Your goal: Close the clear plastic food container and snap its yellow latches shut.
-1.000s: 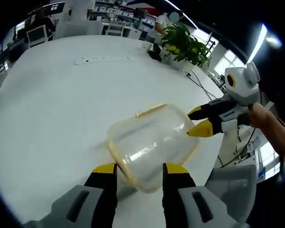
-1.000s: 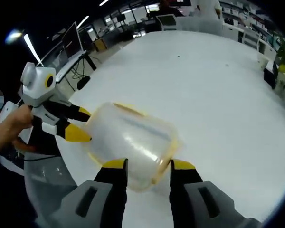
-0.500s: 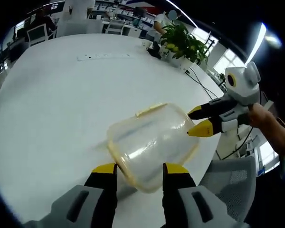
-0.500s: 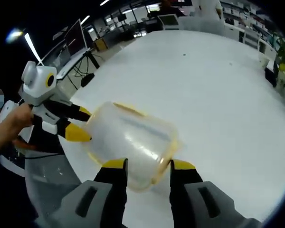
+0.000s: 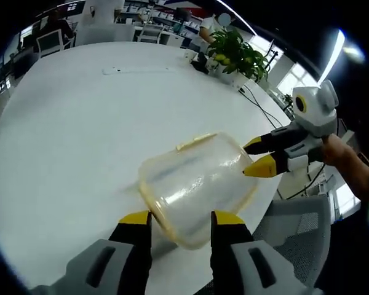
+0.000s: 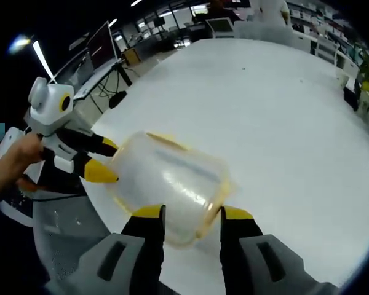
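Note:
The clear plastic container (image 5: pixel 194 184) with its yellow rim lies on its side, held up over the white table (image 5: pixel 80 110). A yellow latch (image 5: pixel 195 142) lies flat along its upper edge. My left gripper (image 5: pixel 181 220) is shut on the near end, one yellow tip on each side. From the right, my right gripper (image 5: pixel 256 155) pinches the opposite end. In the right gripper view the same container (image 6: pixel 169 181) sits between my right gripper (image 6: pixel 187 215) jaws, with its latch (image 6: pixel 166 141) on top. There my left gripper (image 6: pixel 104 158) grips the far end.
A potted plant (image 5: pixel 237 55) and a power strip (image 5: pixel 135 70) sit far back on the table. Below the table's edge stands a grey chair (image 5: pixel 295 227), also visible as the chair (image 6: pixel 67 227). A person's hand (image 5: pixel 347 163) holds the other gripper. Office desks line the background.
Both views have drifted a little over the table, and more of the grey chair shows below. The container stays held the same way in both grippers.

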